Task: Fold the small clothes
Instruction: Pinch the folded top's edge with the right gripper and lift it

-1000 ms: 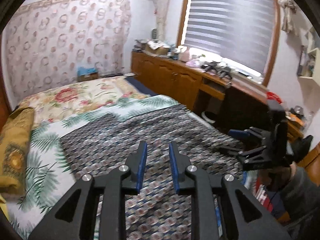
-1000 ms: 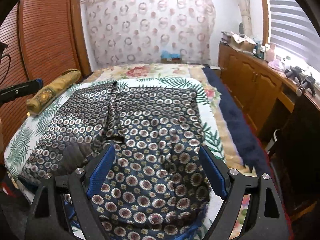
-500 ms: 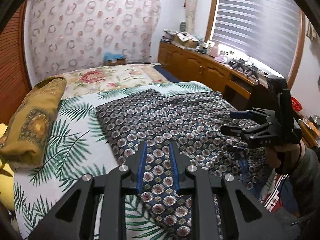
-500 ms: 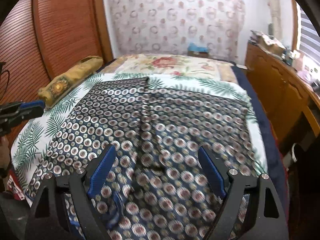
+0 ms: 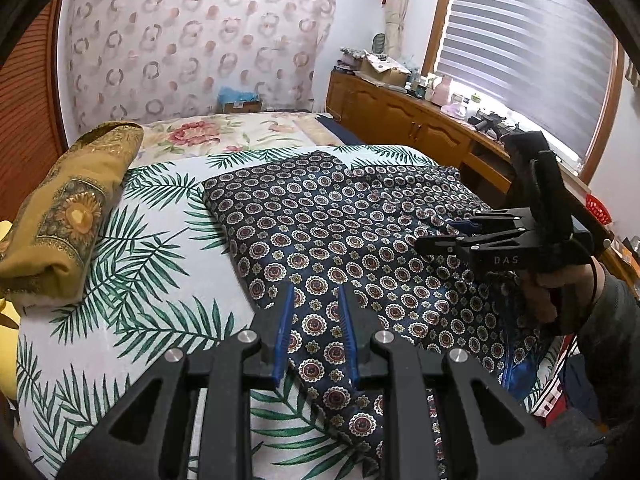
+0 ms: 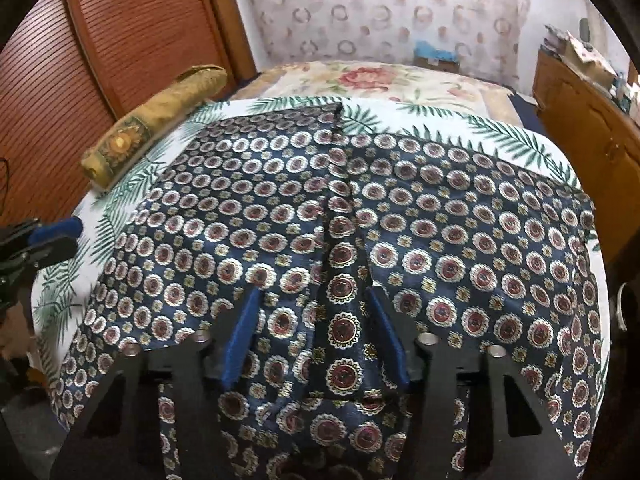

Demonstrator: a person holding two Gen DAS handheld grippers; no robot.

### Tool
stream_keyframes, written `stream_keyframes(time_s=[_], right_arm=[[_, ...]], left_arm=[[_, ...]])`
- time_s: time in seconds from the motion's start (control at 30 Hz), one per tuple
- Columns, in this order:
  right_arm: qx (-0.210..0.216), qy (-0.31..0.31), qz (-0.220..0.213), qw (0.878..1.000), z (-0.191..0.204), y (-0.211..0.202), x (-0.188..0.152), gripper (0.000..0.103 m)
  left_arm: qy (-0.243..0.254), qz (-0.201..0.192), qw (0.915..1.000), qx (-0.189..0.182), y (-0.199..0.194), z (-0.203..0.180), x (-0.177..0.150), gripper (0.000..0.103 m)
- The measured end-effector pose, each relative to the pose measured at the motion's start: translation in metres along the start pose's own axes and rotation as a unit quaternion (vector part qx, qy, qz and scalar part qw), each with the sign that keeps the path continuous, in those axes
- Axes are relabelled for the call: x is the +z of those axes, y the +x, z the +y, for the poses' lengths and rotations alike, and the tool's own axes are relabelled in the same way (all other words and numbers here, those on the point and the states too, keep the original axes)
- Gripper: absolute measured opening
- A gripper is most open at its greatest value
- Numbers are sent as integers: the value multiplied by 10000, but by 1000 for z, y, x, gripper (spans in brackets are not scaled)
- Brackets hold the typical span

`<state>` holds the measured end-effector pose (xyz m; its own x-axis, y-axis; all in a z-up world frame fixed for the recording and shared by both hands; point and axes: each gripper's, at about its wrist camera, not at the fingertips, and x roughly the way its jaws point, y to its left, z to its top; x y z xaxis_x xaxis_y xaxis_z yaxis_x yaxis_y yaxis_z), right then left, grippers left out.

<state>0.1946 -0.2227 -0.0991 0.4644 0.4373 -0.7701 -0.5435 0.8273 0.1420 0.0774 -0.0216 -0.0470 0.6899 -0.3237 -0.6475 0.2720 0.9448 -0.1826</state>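
Observation:
A dark navy garment (image 5: 344, 232) patterned with round medallions lies spread on the palm-leaf sheet (image 5: 160, 280) of a bed. My left gripper (image 5: 316, 292) hovers over the garment's near left edge. Its jaws stand a narrow gap apart with nothing pinched between them. In the right wrist view it shows at the left edge as the left gripper (image 6: 74, 236). My right gripper (image 6: 312, 292) is low over the garment (image 6: 440, 240), and its jaws are closing. A raised ridge of cloth (image 6: 340, 292) runs up between them, and the pads do not press it. The left wrist view shows the right gripper (image 5: 440, 236) held in a hand.
A yellow-brown rolled bolster (image 5: 72, 208) lies along the bed's left side. A floral blanket (image 5: 224, 132) covers the far end. Wooden cabinets (image 5: 400, 124) with clutter run along the right under a window blind. A louvred wooden door (image 6: 120, 40) stands on the left.
The right gripper's jaws have narrowed from wide apart to around the cloth ridge, and it has moved closer over the garment. The left gripper sank toward the garment's near left edge.

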Motion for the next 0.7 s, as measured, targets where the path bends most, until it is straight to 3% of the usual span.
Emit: stream_keyframes(time_s=[0.17, 0.57, 0.7], right_arm=[[114, -206, -94, 9997, 12, -2, 4, 38], [27, -302, -73, 9995, 18, 10, 17, 30], [20, -373, -82, 9993, 21, 13, 20, 18]], left_arm=[[25, -16, 10000, 5, -1, -1, 1, 20], [36, -22, 10000, 3, -1, -3, 1, 20], [34, -16, 10000, 5, 0, -2, 0, 20]])
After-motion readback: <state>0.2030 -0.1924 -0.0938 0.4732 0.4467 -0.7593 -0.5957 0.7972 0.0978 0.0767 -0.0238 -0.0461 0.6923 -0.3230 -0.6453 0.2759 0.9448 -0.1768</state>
